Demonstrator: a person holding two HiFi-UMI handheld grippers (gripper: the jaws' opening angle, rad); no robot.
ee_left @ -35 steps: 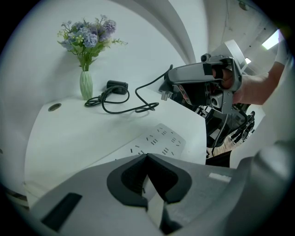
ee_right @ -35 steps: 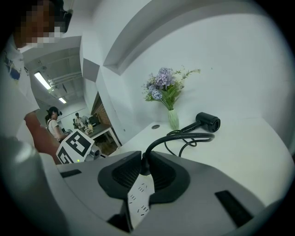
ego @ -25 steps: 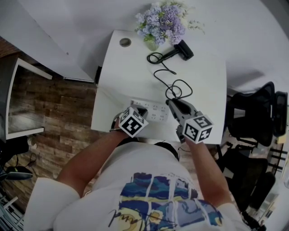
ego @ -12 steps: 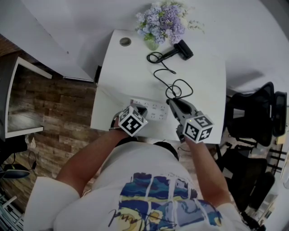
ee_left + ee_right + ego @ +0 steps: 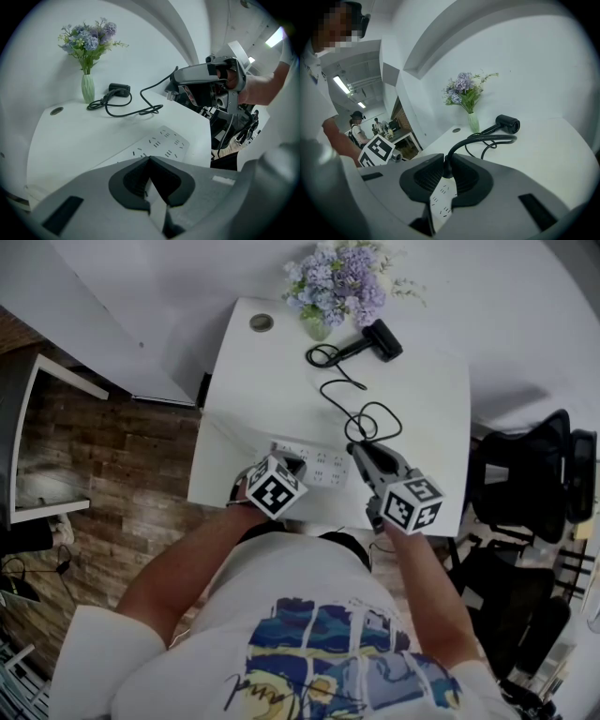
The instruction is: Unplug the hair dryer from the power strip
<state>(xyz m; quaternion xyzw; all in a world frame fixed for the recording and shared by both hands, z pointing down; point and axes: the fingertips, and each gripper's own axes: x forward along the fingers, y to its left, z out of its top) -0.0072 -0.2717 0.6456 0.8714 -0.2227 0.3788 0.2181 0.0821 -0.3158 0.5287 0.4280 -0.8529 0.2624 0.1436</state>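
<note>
White surface [image 5: 262,381]: dryer [image 5: 375,338] lies far end beside flowers [image 5: 337,282], cord [image 5: 361,413] looping to strip [image 5: 323,465]. Right hand-held gripper [image 5: 444,164] pinches plug [image 5: 446,172] at strip's right end; left hand-held gripper [image 5: 149,159] pressed together, tips at strip's left end.

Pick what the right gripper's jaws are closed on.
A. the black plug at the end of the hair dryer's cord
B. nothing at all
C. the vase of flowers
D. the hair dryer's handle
A: in the right gripper view the black plug is pinched between the pads of the right gripper, while the hair dryer lies far back on the table beside the vase.
</note>
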